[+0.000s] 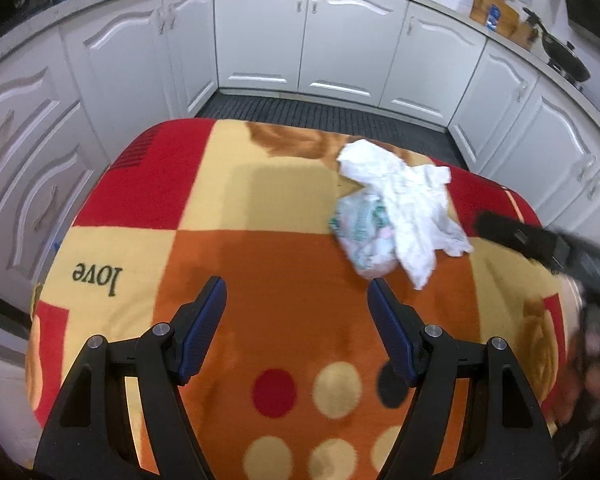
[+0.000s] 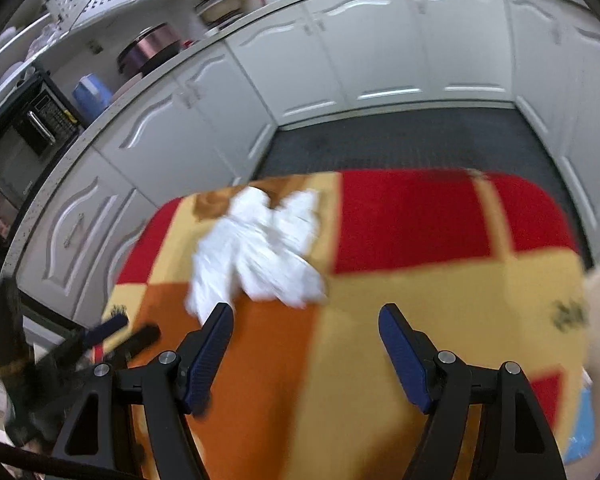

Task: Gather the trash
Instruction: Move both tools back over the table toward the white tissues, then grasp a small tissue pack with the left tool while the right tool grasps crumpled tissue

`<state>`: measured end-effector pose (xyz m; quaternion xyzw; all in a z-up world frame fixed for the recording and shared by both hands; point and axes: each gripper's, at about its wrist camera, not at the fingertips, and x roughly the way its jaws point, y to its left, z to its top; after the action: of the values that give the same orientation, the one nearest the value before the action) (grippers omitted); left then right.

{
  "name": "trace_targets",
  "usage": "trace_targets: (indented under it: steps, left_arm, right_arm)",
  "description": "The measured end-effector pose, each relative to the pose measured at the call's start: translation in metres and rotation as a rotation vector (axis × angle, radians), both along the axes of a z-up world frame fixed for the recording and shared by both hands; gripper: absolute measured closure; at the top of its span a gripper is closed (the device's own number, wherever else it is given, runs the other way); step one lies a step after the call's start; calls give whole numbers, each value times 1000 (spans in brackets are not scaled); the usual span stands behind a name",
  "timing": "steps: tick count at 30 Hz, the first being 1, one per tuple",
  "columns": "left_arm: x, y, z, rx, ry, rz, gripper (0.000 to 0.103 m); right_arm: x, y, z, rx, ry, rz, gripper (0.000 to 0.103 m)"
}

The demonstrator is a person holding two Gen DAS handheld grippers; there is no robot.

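Where white cabinets (image 1: 308, 36) curve round, crumpled tissue (image 1: 404, 200) lies on a patchwork blanket (image 1: 228, 208).

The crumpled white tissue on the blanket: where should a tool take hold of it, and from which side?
Grip the crumpled white tissue at its raised, bunched middle, coming from above. It lies loose over a patterned wad, so its thin flat corners would probably slip.

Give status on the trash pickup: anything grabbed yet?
Nothing looks collected yet. The crumpled white tissue and the crumpled patterned wrapper beneath its edge lie on the red, orange and yellow blanket. Left gripper and right gripper both have jaws open and empty. Both pieces remain to grab.
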<state>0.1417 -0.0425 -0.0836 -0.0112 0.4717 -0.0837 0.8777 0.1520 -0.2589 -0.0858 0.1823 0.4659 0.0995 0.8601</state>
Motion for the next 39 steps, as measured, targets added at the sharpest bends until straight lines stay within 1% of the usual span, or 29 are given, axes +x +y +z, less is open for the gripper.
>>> trace_targets:
  steps: [4,7,8,9,10,12,16,20,23,24,25,26,28,30,32,35,39]
  left_arm:
    - [6,4,-4,-18,13,4,31]
    - [12,5,-6,-48,18,1,31]
    - [13,5,-6,-59,22,2,31]
    - [16,6,-7,-83,33,1,31]
    - [17,5,-7,-97,40,-2,31]
    - [20,3,-7,-121,47,-10,31]
    - [29,-13,-8,-139,40,-30,31]
    - [43,-34,-16,-134,46,-30,31]
    - [50,-43,-24,-84,14,5,31]
    - [53,-46,-28,-64,10,17,33]
    - [55,-47,-31,-71,15,11,45]
    - [55,-47,-33,-99,24,-2,53]
    - [50,-47,-29,-111,25,-17,71]
    - [40,-51,-22,-78,5,-42,78]
    - [27,-55,-15,-75,-5,-77,80]
    - [5,-62,-6,-95,-5,-124,81]
    - [-23,-79,5,-88,-30,-178,81]
  right_arm:
    - [42,23,-17,-29,45,17,30]
    - [60,31,-34,-31,87,31,32]
    - [61,32,-34,-54,67,28,40]
    - [61,32,-31,-86,44,31,64]
    - [60,30,-31,-85,45,38,72]
    - [52,18,-27,-29,33,22,80]
    - [24,-3,-11,-39,-15,15,81]
    - [-10,-25,1,-60,-37,8,81]
    - [-33,-38,7,-49,-50,-8,81]
    - [-44,-44,10,-43,-58,-15,81]
    - [-50,-46,12,-42,-63,-21,81]
    - [-54,-46,12,-41,-65,-23,81]
    - [-66,-48,14,-40,-70,-25,81]
    - [-76,-49,15,-42,-77,-25,81]
    - [-85,-52,18,-30,-87,-31,81]
    - [-98,-54,22,-30,-105,-39,81]
    - [-114,-63,27,-35,-121,-69,81]
